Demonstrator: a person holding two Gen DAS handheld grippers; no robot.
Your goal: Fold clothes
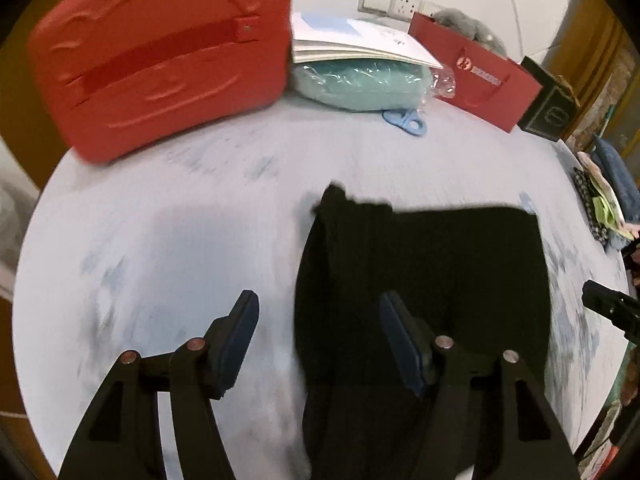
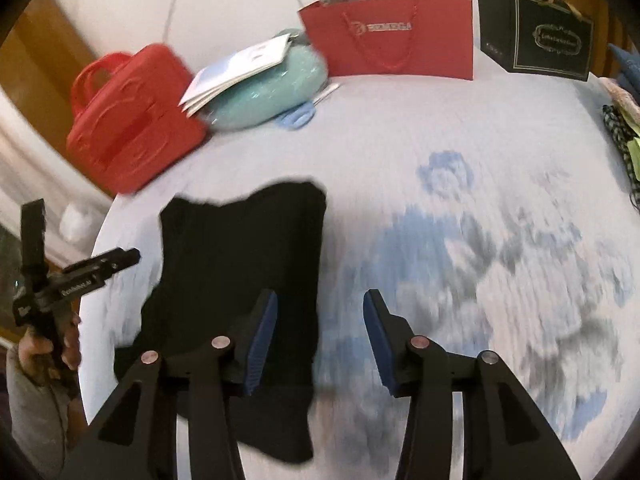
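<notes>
1. The black garment [image 1: 420,264] lay flat on the bed [image 1: 180,240], on its pale blue floral sheet, near the front edge and well apart from the things at the far edge.
2. The left hand-held gripper [image 1: 318,340] hovered above the garment's left edge with its jaws apart and nothing between them.
3. The right hand-held gripper [image 2: 320,332] was above the garment's right edge, also spread wide and empty.
4. The garment looked already narrowed into a long strip, so I judged the step to be between two folds.
5. The next move probably called for both grippers to go down and pinch one end, then carry it over toward the other end.
6. At the far edge stood a red case [image 2: 132,120] and a red paper bag [image 2: 392,32].
</notes>
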